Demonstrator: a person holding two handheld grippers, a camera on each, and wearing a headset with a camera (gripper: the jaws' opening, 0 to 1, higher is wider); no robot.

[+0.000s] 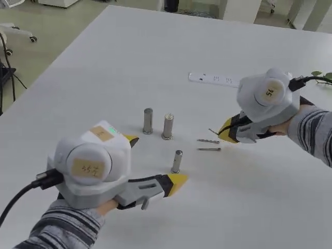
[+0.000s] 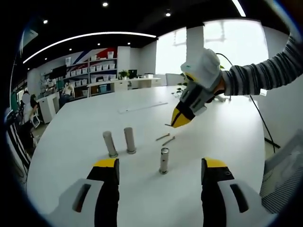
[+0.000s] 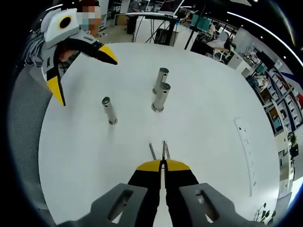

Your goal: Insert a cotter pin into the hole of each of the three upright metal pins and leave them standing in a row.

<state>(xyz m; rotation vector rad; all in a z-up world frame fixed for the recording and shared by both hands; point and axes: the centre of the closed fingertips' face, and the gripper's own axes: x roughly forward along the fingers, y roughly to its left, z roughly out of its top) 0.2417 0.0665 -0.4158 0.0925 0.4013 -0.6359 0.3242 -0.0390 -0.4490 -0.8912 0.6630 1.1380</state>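
Three upright metal pins stand on the white table: two wide ones (image 1: pixel 148 121) (image 1: pixel 167 126) side by side and a thinner one (image 1: pixel 177 161) nearer me. My left gripper (image 1: pixel 154 159) is open, its yellow tips on either side of the thin pin (image 2: pixel 164 161), a little short of it. My right gripper (image 1: pixel 223 132) hovers to the right of the pins, shut on a thin cotter pin (image 3: pixel 164 150) that sticks out from its tips (image 2: pixel 168 125). Two more cotter pins (image 1: pixel 208 141) (image 1: pixel 209 149) lie flat on the table just below it.
A white power strip (image 1: pixel 215 79) lies further back on the table (image 1: pixel 104 67). The table's left edge borders the floor, where chair wheels and cables show. Shelves, desks and people are in the room behind.
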